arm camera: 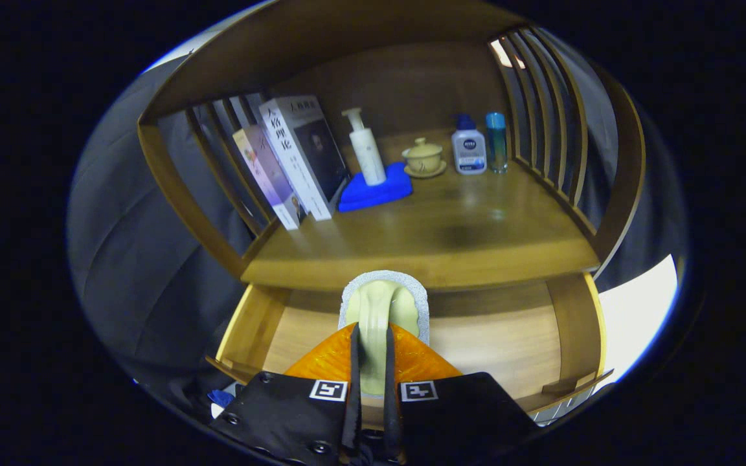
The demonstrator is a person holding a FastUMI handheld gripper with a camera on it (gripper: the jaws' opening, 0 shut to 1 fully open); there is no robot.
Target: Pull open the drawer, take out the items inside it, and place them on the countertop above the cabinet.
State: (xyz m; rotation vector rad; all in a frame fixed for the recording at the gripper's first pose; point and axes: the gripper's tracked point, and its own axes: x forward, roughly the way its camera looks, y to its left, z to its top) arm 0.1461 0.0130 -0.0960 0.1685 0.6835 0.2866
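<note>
My gripper (372, 340) is shut on a pale green item with a grey rim (383, 299), which stands upright between the two fingers. It hangs above the open wooden drawer (251, 327), just in front of the countertop's front edge (476, 266). The bare part of the drawer floor (502, 346) that shows to the right of the fingers holds nothing; the rest lies hidden behind the gripper.
On the countertop, toward the back, stand leaning books (295, 162), a white pump bottle (366, 149) on a blue cloth (376, 191), a lidded teacup (423, 157), a white bottle with a blue cap (468, 149) and a slim blue bottle (496, 141). Slatted wooden rails (544, 116) close both sides.
</note>
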